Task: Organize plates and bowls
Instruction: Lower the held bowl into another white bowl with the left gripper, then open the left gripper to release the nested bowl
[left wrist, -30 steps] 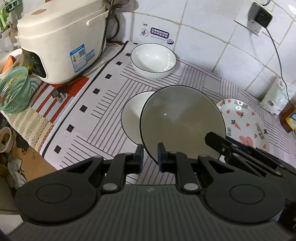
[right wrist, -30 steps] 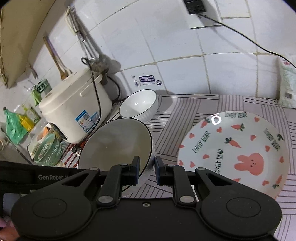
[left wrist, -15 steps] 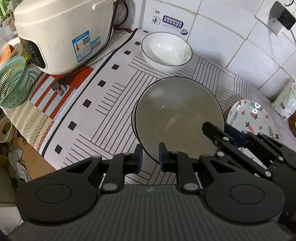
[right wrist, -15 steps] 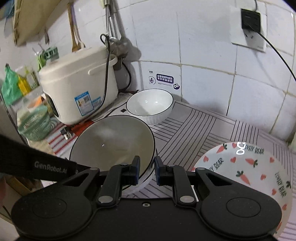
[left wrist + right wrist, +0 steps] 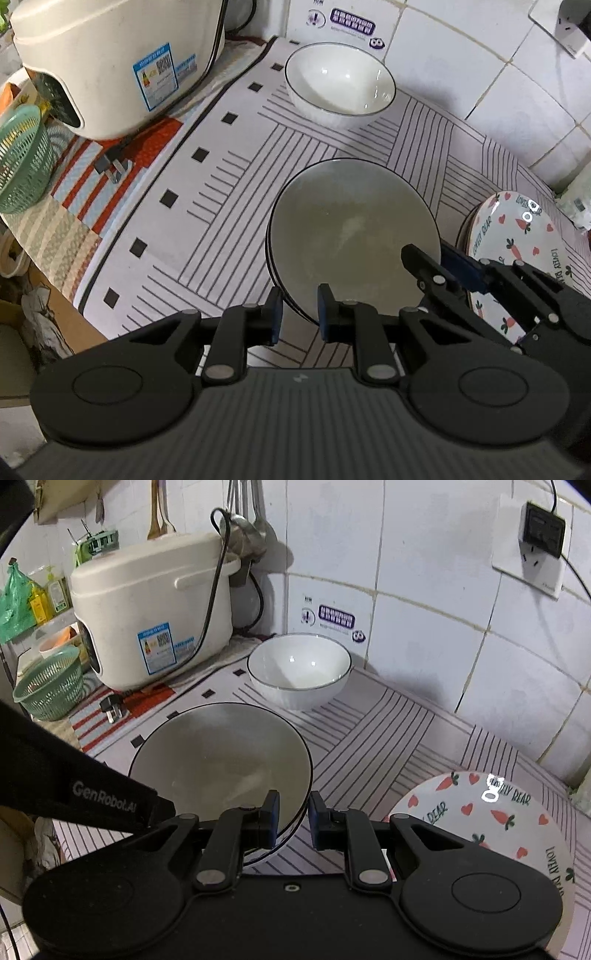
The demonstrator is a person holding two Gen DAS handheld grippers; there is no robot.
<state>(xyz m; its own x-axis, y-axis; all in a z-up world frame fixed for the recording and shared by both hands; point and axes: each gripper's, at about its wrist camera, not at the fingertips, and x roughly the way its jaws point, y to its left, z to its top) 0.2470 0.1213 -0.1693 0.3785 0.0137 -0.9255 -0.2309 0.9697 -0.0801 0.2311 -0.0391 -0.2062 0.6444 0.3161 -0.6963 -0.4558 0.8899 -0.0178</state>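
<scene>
Lower plate [image 5: 271,258] mostly hidden under top plate [image 5: 352,236], rabbit-print plate [image 5: 517,240] half covered by right gripper [image 5: 441,258] at 4 o'clock, wall sticker [image 5: 336,616] text too small to read

Plate [image 5: 354,236]: grey-beige, black rim. Bowl [image 5: 338,83]: white, thin dark rim. Second plate [image 5: 517,819]: white, red hearts, orange carrots, black lettering. Cloth [image 5: 207,206]: white, black stripes and squares. Cooker [image 5: 110,55]: cream, blue label. Basket [image 5: 20,158]: green. Pads [image 5: 275,314]: blue

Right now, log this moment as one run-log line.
left gripper: shut on grey plate rim | right gripper: shut on same rim | plate over matching plate | white bowl, bunny plate: untouched
</scene>
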